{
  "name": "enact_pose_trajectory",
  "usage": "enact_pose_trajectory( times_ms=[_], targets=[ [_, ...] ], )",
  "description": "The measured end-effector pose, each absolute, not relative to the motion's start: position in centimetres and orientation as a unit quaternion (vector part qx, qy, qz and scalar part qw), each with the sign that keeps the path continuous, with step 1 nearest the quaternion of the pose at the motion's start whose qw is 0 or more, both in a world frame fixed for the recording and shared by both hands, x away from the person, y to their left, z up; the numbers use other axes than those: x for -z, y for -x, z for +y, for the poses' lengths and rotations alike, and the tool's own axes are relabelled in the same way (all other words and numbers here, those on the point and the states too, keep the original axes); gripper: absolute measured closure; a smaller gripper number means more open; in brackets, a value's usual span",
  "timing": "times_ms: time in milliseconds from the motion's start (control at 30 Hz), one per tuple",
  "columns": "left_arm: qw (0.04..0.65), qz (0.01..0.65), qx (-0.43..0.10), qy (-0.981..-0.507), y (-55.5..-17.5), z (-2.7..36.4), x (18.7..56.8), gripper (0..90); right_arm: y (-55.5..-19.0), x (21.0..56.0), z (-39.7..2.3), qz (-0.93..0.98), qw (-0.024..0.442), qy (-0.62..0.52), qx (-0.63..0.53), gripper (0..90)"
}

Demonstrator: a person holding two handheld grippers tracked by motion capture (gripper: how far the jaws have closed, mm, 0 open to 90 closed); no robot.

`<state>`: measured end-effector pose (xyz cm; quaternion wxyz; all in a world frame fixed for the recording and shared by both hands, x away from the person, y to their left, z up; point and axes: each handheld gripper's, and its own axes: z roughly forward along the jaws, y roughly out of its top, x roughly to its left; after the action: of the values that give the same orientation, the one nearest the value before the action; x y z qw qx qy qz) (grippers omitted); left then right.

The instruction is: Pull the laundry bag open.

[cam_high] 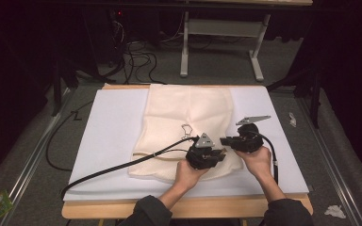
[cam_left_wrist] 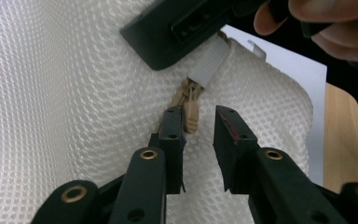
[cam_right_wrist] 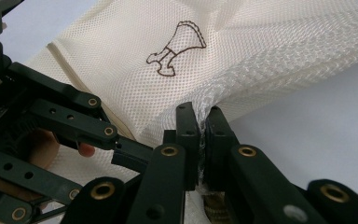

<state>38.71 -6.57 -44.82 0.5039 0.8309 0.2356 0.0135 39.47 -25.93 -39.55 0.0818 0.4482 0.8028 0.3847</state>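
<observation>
Working zipper on cream mesh laundry bag (cam_high: 188, 122), which lies flat on white sheet (cam_high: 108, 136) over table. Right gripper (cam_right_wrist: 202, 122) clamped on bag's edge fabric, anchoring it. Left gripper (cam_left_wrist: 200, 123) jaws part-way apart, straddling beige zipper pull (cam_left_wrist: 191, 116), not yet pinched. Judged early: grip on pull and slide along zipper remain. Left gripper view alone gives pull; right gripper view gives brown printed motif (cam_right_wrist: 176, 48); high view gives overall layout.
</observation>
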Motion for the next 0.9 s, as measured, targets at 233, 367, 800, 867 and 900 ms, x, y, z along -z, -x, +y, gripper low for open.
enact_pose_trajectory(
  times_ms=[233,367,800,867,900],
  targets=[
    [0.497,0.233,-0.012,-0.836,-38.9,-6.76,44.78,86.4,-39.45,39.61,-25.98,0.805,0.081,-0.447,-0.383,88.2],
    [0.494,0.231,-0.014,-0.838,-38.84,-6.64,44.61,87.0,-39.43,39.66,-26.06,0.806,0.082,-0.445,-0.382,88.2],
    [0.482,0.221,-0.02,-0.847,-38.78,-6.19,44.36,87.3,-39.18,40.05,-26.57,0.807,0.084,-0.442,-0.381,88.3],
    [0.48,0.221,-0.02,-0.849,-38.78,-6.07,44.25,87.3,-39.13,40.07,-26.62,0.807,0.083,-0.442,-0.383,88.4],
    [0.48,0.221,-0.02,-0.849,-38.78,-6.07,44.25,87.3,-39.13,40.07,-26.62,0.807,0.083,-0.442,-0.383,88.4]
  ],
)
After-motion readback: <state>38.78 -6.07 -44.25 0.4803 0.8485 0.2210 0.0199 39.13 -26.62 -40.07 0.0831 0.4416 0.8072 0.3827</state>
